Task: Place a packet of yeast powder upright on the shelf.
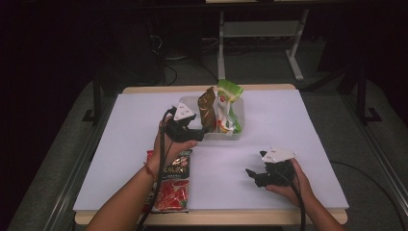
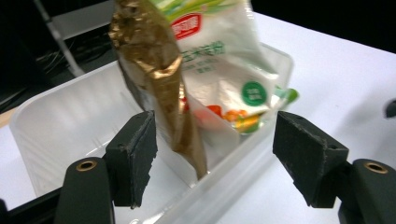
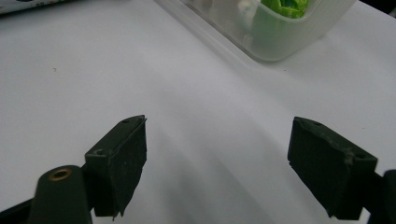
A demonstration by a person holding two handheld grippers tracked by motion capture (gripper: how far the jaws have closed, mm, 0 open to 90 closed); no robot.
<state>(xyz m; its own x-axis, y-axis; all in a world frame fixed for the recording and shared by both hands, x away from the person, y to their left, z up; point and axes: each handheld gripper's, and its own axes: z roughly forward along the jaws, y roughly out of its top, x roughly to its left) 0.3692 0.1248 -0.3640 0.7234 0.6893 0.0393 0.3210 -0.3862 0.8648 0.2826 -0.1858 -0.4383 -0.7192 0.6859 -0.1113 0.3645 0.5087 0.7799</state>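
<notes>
A clear plastic bin (image 1: 190, 102) stands at the middle back of the white table. A gold-brown packet (image 1: 207, 108) stands upright in it beside a white and green packet (image 1: 227, 103). My left gripper (image 1: 199, 135) is at the bin's near left side, open. In the left gripper view its jaws (image 2: 215, 158) stand wide apart in front of the gold-brown packet (image 2: 149, 60) and the white packet (image 2: 219, 60), with the pads off both. My right gripper (image 1: 250, 174) rests low at the front right, open (image 3: 217, 163) over bare table.
Red snack packets (image 1: 173, 183) lie flat at the front left, partly under the left forearm. The bin's divider and wall (image 2: 60, 121) show close up. A corner of the bin (image 3: 280, 42) lies ahead of the right gripper. A table leg frame (image 1: 293, 43) stands behind.
</notes>
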